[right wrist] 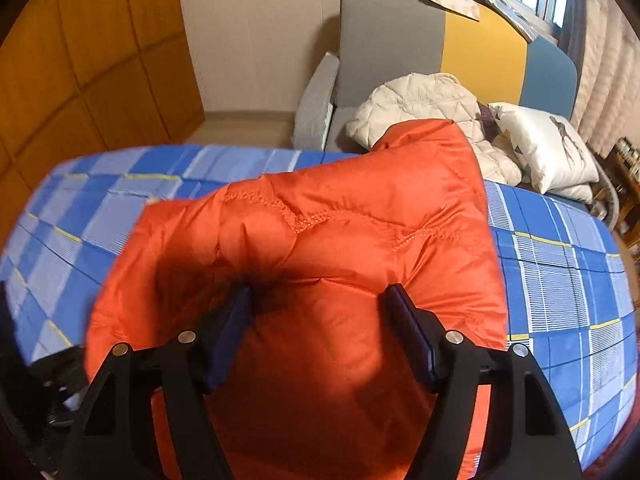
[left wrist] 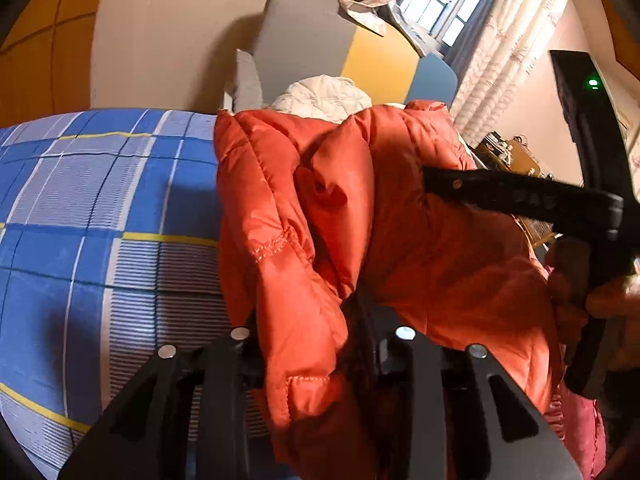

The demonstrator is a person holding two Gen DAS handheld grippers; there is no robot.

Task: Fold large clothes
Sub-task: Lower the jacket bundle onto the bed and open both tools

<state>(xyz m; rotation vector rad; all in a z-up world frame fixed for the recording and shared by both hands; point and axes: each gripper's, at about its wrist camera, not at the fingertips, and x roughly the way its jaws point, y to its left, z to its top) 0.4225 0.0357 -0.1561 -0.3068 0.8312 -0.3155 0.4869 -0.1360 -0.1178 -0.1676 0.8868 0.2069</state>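
Note:
An orange puffer jacket point(left wrist: 400, 220) is lifted above a bed with a blue checked sheet point(left wrist: 100, 220). My left gripper point(left wrist: 312, 340) is shut on a thick fold of the jacket, which bulges between its fingers. In the right wrist view the jacket point(right wrist: 340, 220) fills the middle. My right gripper point(right wrist: 316, 308) has its fingers point(right wrist: 408, 328) spread wide with orange fabric between them, and the pads are not pressing on it. The right gripper also shows in the left wrist view point(left wrist: 520, 196) at the right, against the jacket.
A grey, yellow and blue sofa point(right wrist: 400, 40) stands behind the bed, with a cream quilted jacket point(right wrist: 424, 108) and a white cushion point(right wrist: 544, 144) on it. A window with curtains point(left wrist: 492, 60) is at the back right. Wooden wardrobe panels point(right wrist: 80, 80) are at the left.

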